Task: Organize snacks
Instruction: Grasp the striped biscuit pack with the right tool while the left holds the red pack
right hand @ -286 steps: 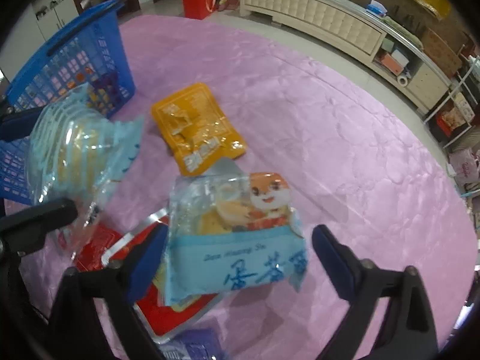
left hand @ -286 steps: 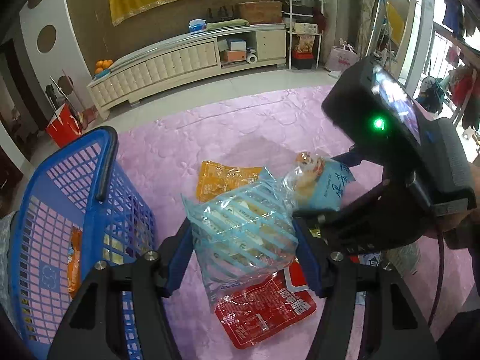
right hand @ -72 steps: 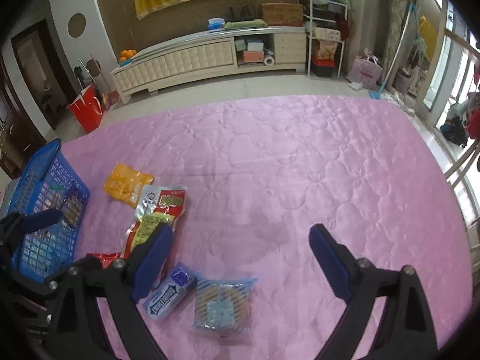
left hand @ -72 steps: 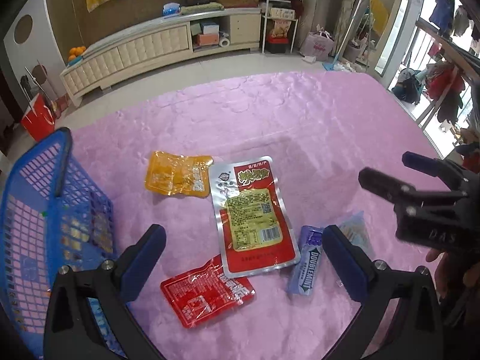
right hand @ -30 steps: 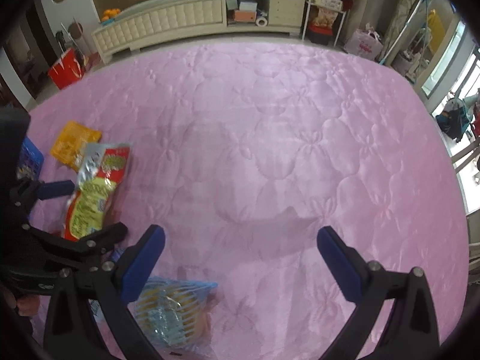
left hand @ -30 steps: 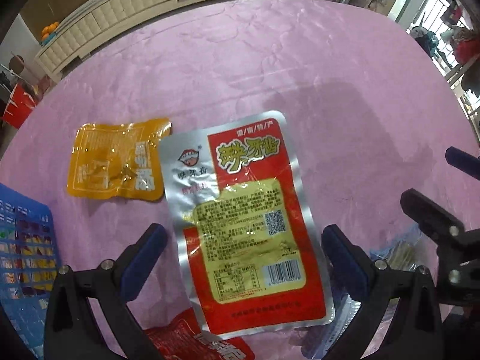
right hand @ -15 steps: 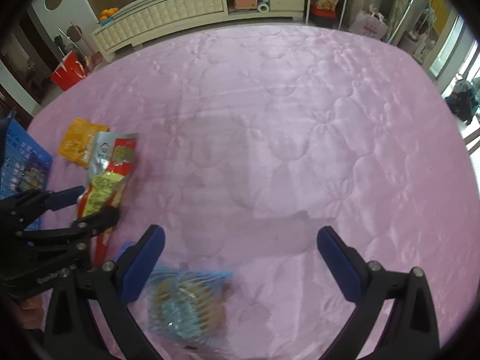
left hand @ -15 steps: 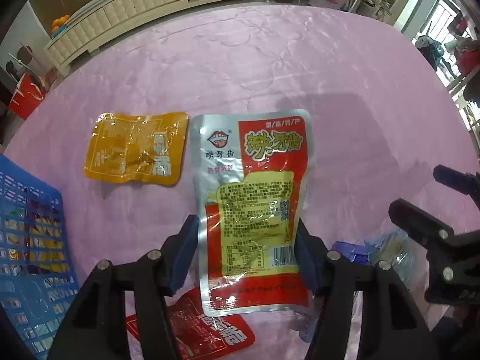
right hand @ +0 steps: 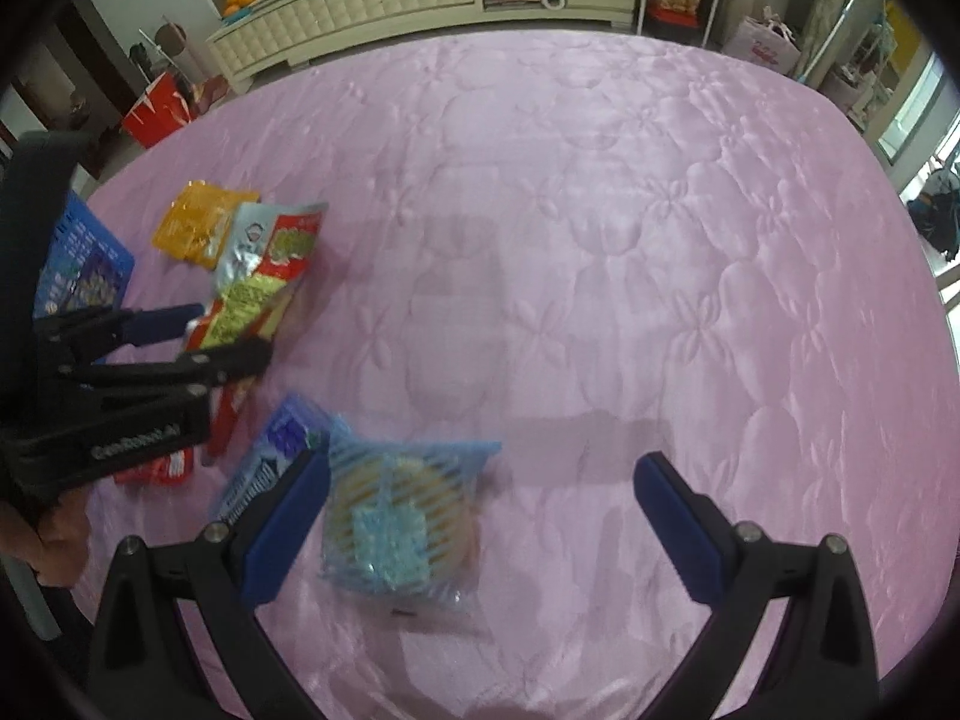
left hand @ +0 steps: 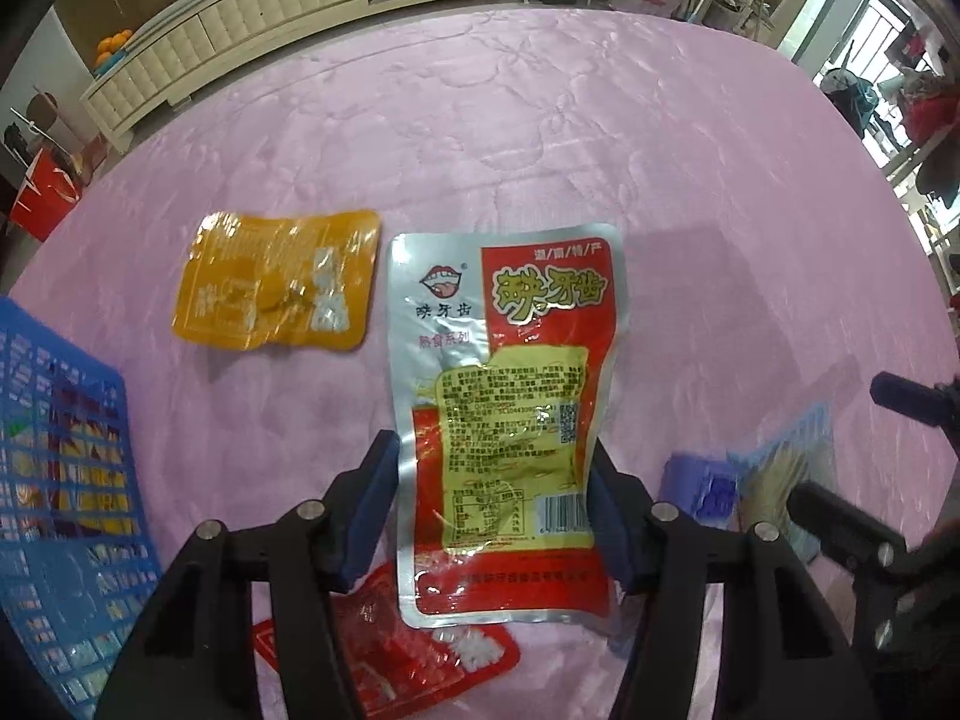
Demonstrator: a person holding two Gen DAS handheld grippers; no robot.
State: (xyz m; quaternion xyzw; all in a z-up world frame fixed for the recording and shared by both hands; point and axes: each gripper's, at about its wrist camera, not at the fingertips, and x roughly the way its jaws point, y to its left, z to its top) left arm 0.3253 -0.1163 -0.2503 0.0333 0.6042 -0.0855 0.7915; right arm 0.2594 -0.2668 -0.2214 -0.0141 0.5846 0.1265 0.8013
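Pink quilted mat [left hand: 600, 138]: work surface.
Blue basket [left hand: 54, 450]: at 9 o'clock, part-filled.
Left gripper [left hand: 492, 504]: jaws just closed, now clamped on the red-and-silver pouch [left hand: 510, 384], lifted at centre; basket transfer judged next.
Right gripper [right hand: 480, 522]: jaws spread wide, empty, over the blue striped packet [right hand: 402, 516].
Orange packet [left hand: 276, 288]: 10 o'clock, waiting.

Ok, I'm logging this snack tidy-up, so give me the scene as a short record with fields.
left gripper: closed on the red and silver snack pouch, lower half
right gripper: open, over the blue striped cookie packet
also on pink quilt: orange pouch, small red pouch, purple packet
blue basket: far left, holds snacks
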